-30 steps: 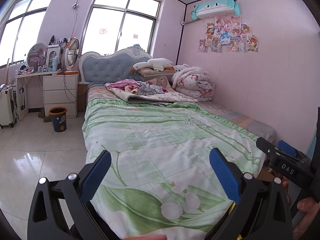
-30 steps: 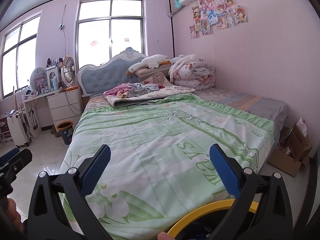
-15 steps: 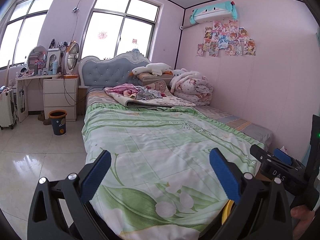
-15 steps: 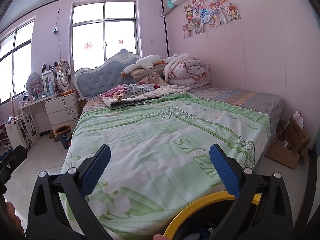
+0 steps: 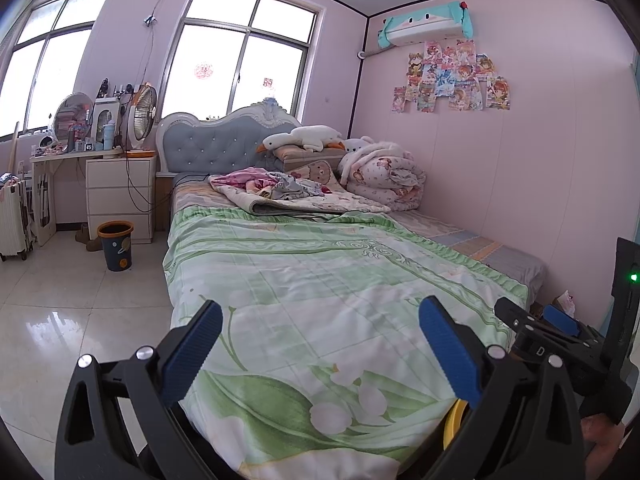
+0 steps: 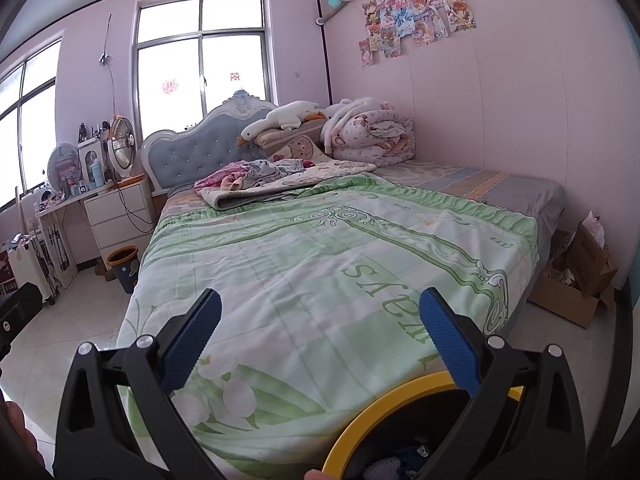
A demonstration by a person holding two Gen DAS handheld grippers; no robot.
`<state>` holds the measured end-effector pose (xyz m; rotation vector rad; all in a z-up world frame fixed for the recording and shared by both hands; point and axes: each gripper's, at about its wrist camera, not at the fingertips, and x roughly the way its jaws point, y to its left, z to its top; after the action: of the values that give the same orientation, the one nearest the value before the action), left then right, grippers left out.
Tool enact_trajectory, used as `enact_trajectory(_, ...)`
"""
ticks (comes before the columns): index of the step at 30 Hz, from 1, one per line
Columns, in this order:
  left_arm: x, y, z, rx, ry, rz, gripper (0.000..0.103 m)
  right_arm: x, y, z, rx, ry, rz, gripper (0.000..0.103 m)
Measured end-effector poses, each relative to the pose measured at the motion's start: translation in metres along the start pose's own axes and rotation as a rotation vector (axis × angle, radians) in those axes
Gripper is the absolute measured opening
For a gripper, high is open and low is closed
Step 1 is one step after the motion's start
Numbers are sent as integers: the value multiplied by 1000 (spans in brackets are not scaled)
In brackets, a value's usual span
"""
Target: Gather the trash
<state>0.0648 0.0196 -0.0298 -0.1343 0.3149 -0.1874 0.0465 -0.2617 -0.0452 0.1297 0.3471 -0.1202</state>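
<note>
My left gripper (image 5: 320,344) is open and empty, held at the foot of a bed with a green floral quilt (image 5: 320,280). My right gripper (image 6: 320,336) is open and empty too, over the same quilt (image 6: 320,264). A yellow-rimmed bin (image 6: 384,404) with scraps inside sits just below the right gripper at the bed's foot; a sliver of its rim shows in the left wrist view (image 5: 454,424). A small dark bin with an orange rim (image 5: 115,246) stands on the floor by the white drawers; it also shows in the right wrist view (image 6: 125,268).
A cardboard box with papers (image 6: 576,280) sits on the floor between bed and right wall. White drawers (image 5: 120,196), a desk with a fan (image 5: 142,118) and a suitcase (image 5: 14,220) line the left wall. Crumpled blankets (image 5: 280,192) and pillows lie at the bed's head.
Both grippers have pulled back and risen a little from the bed. More of the yellow bin rim shows under the right gripper. Both stay open.
</note>
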Motion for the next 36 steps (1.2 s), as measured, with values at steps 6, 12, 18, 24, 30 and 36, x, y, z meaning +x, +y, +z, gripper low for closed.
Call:
enact_trajectory(6, -1, -1, -1, 3, -1, 1, 95, 2, -2, -1, 3, 1, -14, 95)
enact_trajectory(12, 0, -1, -1, 4, -1, 1, 95, 2, -3, -1, 7, 4, -18, 95)
enact_trajectory(18, 0, -1, -1, 4, 0, 0, 95, 1, -4, -1, 11, 3, -22, 95)
enact_trajectory(24, 0, -1, -1, 4, 0, 0, 95, 0, -4, -1, 15, 4, -24, 95)
enact_trajectory(30, 0, -2, -2, 4, 3, -2, 95, 1, -5, -2, 15, 7, -25, 95)
enact_trajectory(36, 0, -2, -1, 6, 5, -3, 95, 2, -7, -3, 23, 12, -30, 95)
